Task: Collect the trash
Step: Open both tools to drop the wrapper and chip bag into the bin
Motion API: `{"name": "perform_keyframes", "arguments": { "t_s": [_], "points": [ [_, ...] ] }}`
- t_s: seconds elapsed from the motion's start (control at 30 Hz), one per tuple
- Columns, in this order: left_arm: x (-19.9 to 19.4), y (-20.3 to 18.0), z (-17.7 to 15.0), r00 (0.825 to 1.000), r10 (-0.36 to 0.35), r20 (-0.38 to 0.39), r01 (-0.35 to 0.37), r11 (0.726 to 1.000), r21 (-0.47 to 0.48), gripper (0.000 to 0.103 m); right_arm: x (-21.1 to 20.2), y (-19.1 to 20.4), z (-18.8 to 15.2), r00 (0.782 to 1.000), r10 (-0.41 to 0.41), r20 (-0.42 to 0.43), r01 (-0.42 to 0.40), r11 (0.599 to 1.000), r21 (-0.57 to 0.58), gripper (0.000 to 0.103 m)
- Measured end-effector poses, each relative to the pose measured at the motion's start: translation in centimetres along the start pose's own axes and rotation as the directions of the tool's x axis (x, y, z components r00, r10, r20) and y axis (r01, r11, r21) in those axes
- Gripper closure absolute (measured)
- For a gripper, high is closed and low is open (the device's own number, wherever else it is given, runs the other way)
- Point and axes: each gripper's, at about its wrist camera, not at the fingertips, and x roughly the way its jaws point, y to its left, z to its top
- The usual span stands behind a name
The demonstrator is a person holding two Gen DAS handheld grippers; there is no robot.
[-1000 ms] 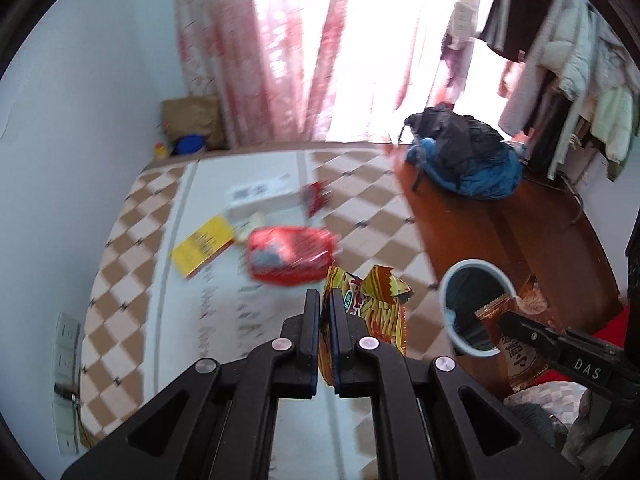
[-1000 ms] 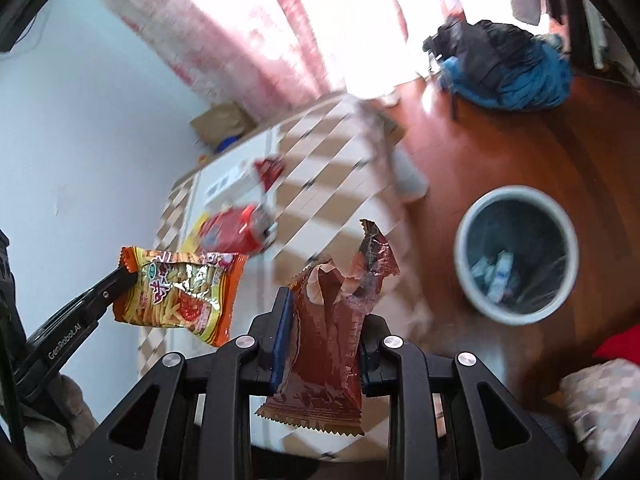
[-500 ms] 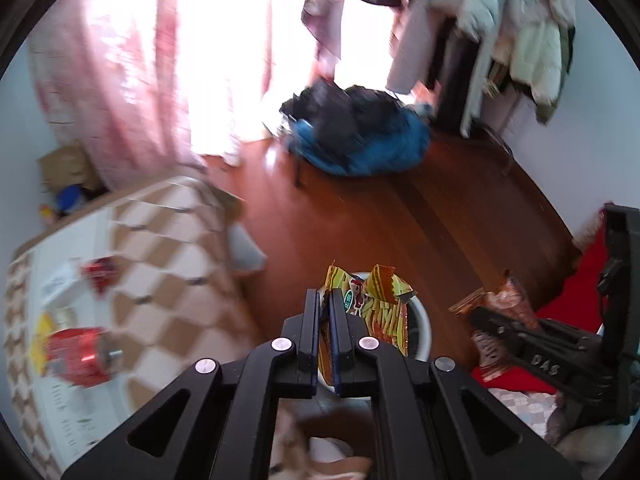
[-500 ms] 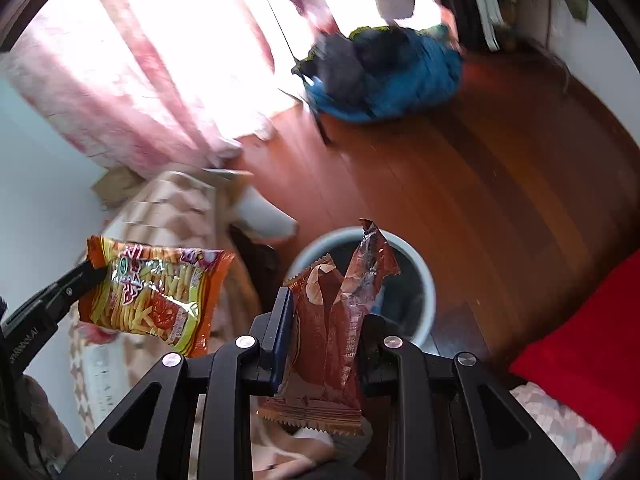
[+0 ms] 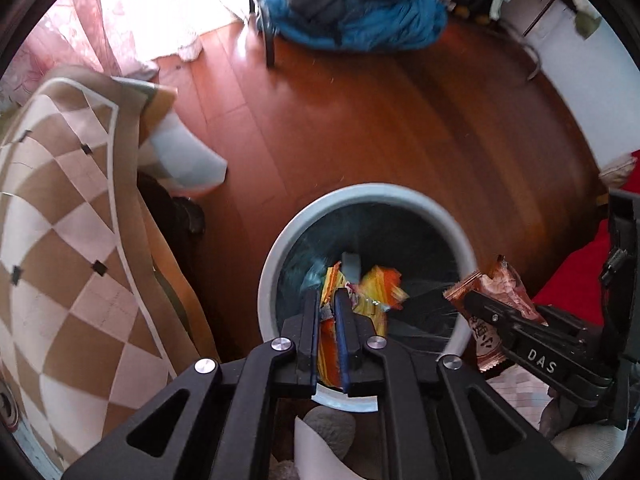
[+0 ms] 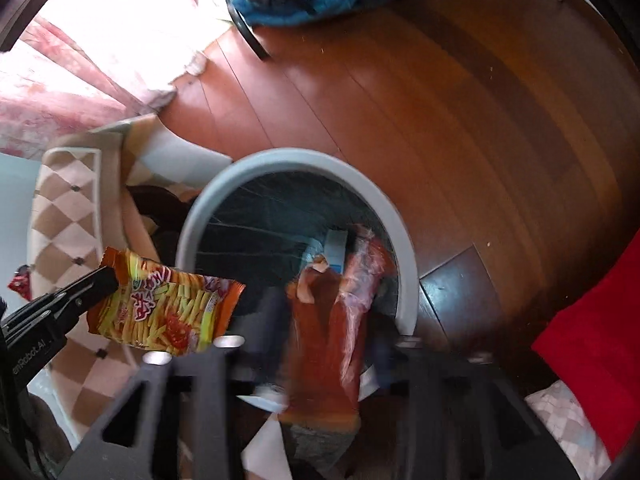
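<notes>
A round grey bin (image 5: 280,256) with a dark liner stands on the wooden floor, right below both grippers. My left gripper (image 5: 328,300) is shut on a yellow-orange fries snack packet (image 5: 380,288), which hangs over the bin's mouth. The same packet (image 6: 168,312) shows at the left of the right wrist view, over the bin's rim (image 6: 376,196). My right gripper (image 5: 474,300) is shut on a crumpled brown wrapper (image 5: 508,284) at the bin's right edge. In its own view the brown wrapper (image 6: 320,344) and the fingers are motion-blurred. Some trash lies inside the bin.
A bed with a tan checkered cover (image 5: 60,240) lies close on the left of the bin. A heap of blue and dark bags (image 5: 360,12) sits far across the floor by a pink curtain (image 5: 80,32). Red cloth (image 6: 592,320) is at the right.
Both grippers have swung from the bed toward the bin and dropped lower, so the bin now fills the middle of both views. Each still holds its packet.
</notes>
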Motion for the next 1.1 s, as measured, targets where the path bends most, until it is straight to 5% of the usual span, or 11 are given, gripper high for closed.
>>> {"name": "perform_keyframes", "arguments": {
  "t_s": [0.03,0.07,0.1,0.17,0.33,0.63,1.1],
  "points": [
    [0.3,0.0,-0.1,1.0,0.013,-0.006,-0.013,1.0,0.001,0.091,0.5,-0.1,0.0,1.0,-0.006,-0.004,0.006,1.0,0.001,0.037],
    [0.6,0.1,-0.2,0.999,0.03,-0.011,-0.03,1.0,0.001,0.075,0.8,-0.2,0.0,1.0,-0.011,-0.006,0.011,1.0,-0.002,0.037],
    [0.7,0.2,-0.2,0.999,0.042,-0.014,-0.042,0.999,0.001,0.044,1.0,-0.1,0.0,1.0,-0.009,-0.011,0.009,1.0,-0.006,0.036],
    [0.5,0.4,-0.6,0.998,0.058,-0.006,-0.058,0.998,0.0,0.015,1.1,0.0,-0.3,1.0,-0.017,-0.014,0.017,1.0,-0.01,0.025],
    [0.0,0.5,-1.4,0.994,0.107,-0.004,-0.107,0.994,-0.004,0.01,0.0,0.1,-1.1,0.997,-0.077,-0.008,0.077,0.997,-0.008,0.0],
    [-2.1,1.0,-4.3,0.992,0.125,0.01,-0.124,0.991,-0.045,0.006,-3.2,1.0,-4.8,0.978,-0.209,0.019,0.21,0.976,-0.065,0.0],
    [-9.6,-0.2,-6.9,0.99,0.088,0.106,-0.081,0.995,-0.066,0.005,-12.0,3.1,-7.4,0.971,-0.203,0.125,0.212,0.975,-0.064,0.0]
  ]
}}
